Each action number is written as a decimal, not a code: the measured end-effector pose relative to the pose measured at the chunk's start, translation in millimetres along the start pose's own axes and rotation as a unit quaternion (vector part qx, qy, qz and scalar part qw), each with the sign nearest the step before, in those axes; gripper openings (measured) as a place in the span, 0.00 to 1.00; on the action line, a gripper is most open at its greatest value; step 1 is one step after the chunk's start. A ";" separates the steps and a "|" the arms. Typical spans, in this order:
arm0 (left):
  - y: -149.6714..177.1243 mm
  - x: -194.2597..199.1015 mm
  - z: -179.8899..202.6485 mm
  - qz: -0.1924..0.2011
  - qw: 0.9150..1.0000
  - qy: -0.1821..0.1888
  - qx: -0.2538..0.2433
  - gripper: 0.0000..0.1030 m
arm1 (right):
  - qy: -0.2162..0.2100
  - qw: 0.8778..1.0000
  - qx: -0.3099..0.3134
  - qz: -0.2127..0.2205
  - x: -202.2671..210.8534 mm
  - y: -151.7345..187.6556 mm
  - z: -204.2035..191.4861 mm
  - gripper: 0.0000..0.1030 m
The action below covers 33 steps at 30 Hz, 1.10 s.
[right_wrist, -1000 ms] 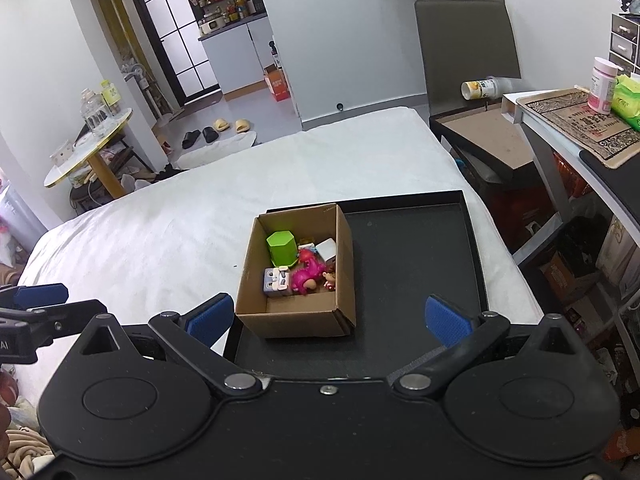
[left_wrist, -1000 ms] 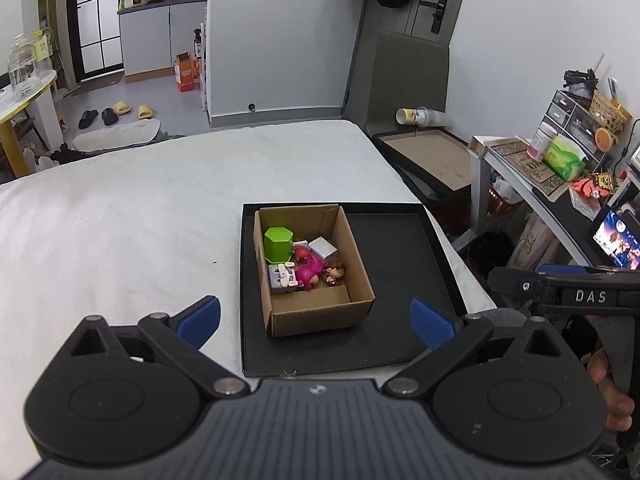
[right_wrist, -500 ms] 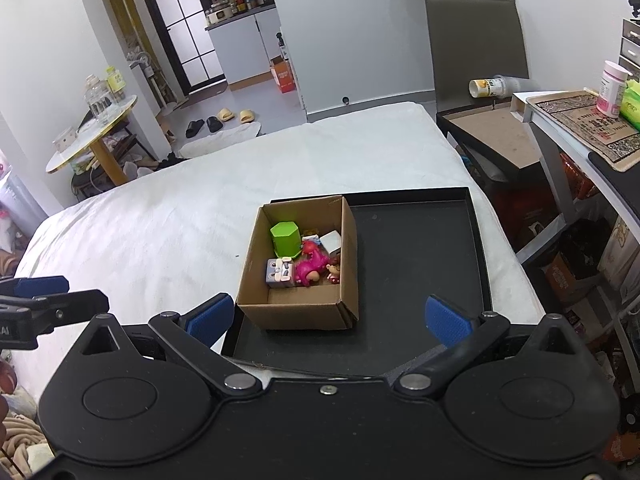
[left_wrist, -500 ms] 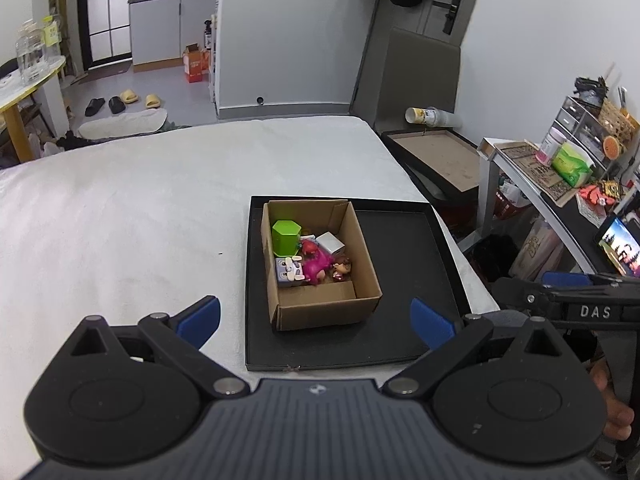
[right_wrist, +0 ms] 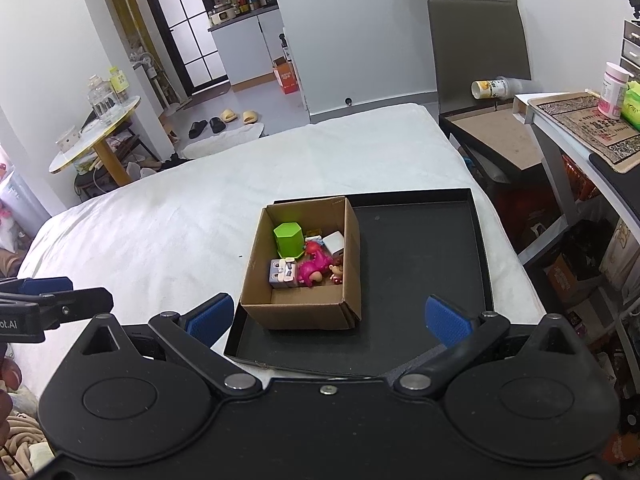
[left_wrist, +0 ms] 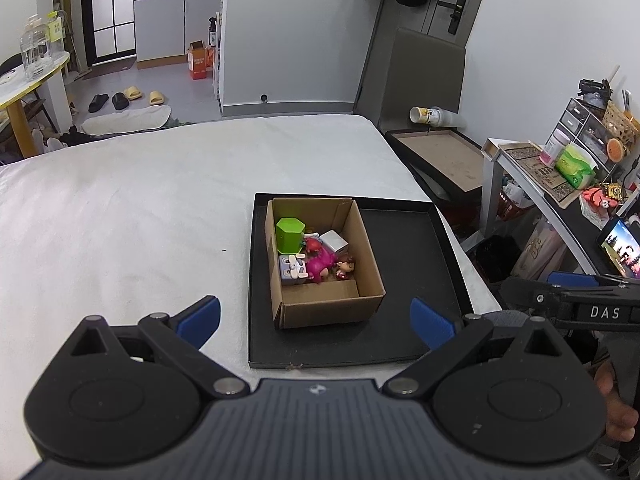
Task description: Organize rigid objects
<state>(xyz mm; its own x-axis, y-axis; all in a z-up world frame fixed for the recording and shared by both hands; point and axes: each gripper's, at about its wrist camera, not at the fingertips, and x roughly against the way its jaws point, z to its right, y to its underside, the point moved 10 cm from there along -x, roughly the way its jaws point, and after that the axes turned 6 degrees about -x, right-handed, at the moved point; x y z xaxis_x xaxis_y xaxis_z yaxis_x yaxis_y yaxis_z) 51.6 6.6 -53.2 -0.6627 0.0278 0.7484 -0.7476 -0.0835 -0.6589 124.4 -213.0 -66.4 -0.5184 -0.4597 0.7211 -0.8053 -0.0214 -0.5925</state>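
Note:
An open cardboard box [left_wrist: 362, 298] [right_wrist: 304, 314] stands in the left part of a black tray [left_wrist: 416, 264] [right_wrist: 424, 264] on a white bed. Inside lie a green hexagonal block [left_wrist: 290, 234] [right_wrist: 289, 239], a white cube [left_wrist: 335, 241] [right_wrist: 334, 241], a pink plush toy [left_wrist: 318, 264] [right_wrist: 312, 266], a lilac rabbit block [left_wrist: 293, 270] [right_wrist: 282, 274] and a small doll figure [left_wrist: 345, 269] [right_wrist: 336, 272]. My left gripper [left_wrist: 316, 318] is open and empty, held back above the tray's near edge. My right gripper [right_wrist: 328, 318] is open and empty, likewise near the tray's front edge.
The white bed [left_wrist: 120, 208] spreads left of the tray. A desk with clutter [left_wrist: 560, 168] and a dark chair [right_wrist: 476, 52] stand to the right. A round table [right_wrist: 94, 132] with jars is at the far left.
Both grippers have drawn back and risen a little; the box and tray look smaller and farther. Nothing in the box has moved. Both stay open.

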 end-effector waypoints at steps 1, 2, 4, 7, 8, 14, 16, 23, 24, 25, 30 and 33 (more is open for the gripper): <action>0.2 0.3 0.5 0.000 1.000 0.002 0.000 0.98 | 0.001 1.000 -0.001 0.000 -0.1 0.4 0.4 1.00; 0.5 0.7 0.7 0.000 1.000 0.003 -0.001 0.98 | 0.001 1.000 -0.001 0.000 0.0 0.5 0.8 1.00; 1.0 1.0 0.7 0.000 1.000 0.002 -0.003 0.98 | 0.002 1.000 -0.002 0.000 0.3 0.7 1.4 1.00; 1.8 0.1 -0.2 -0.001 1.000 0.002 -0.001 0.98 | 0.003 1.000 0.002 0.003 1.0 0.1 0.7 1.00; 1.6 0.0 -0.2 -0.001 1.000 0.002 -0.001 0.98 | 0.003 1.000 0.002 0.004 1.1 -0.1 0.3 1.00; 1.8 -0.1 -0.1 0.000 1.000 0.002 -0.001 0.98 | 0.002 1.000 0.004 0.004 1.1 -0.2 -0.1 1.00; 1.5 0.1 0.1 0.000 1.000 0.002 -0.001 0.98 | 0.002 1.000 0.004 0.004 1.0 0.1 -0.3 1.00; 1.3 0.2 0.0 0.000 1.000 0.002 -0.002 0.98 | 0.000 1.000 0.007 0.003 1.3 1.0 -2.4 1.00; 1.5 0.2 -0.1 -0.001 1.000 0.001 -0.002 0.98 | 0.001 1.000 0.007 0.003 1.3 1.1 -2.5 1.00; 1.4 0.3 -0.4 -0.001 1.000 0.000 -0.001 0.98 | 0.001 1.000 0.006 0.003 1.3 1.2 -2.5 1.00; 2.0 -0.2 -0.5 -0.002 1.000 0.001 0.000 0.98 | -0.001 1.000 0.006 0.001 0.8 2.0 -2.4 1.00; 2.5 -0.5 -0.9 -0.001 1.000 0.001 0.000 0.98 | 0.000 1.000 0.007 -0.001 -1.3 2.0 -1.2 1.00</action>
<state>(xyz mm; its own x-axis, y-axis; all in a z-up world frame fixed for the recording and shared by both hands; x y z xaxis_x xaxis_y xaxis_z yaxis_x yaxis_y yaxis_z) 49.9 7.2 -55.3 -0.6618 0.0301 0.7491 -0.7484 -0.0839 -0.6579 123.1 -211.4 -68.0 -0.5165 -0.4601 0.7222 -0.8024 -0.0345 -0.5958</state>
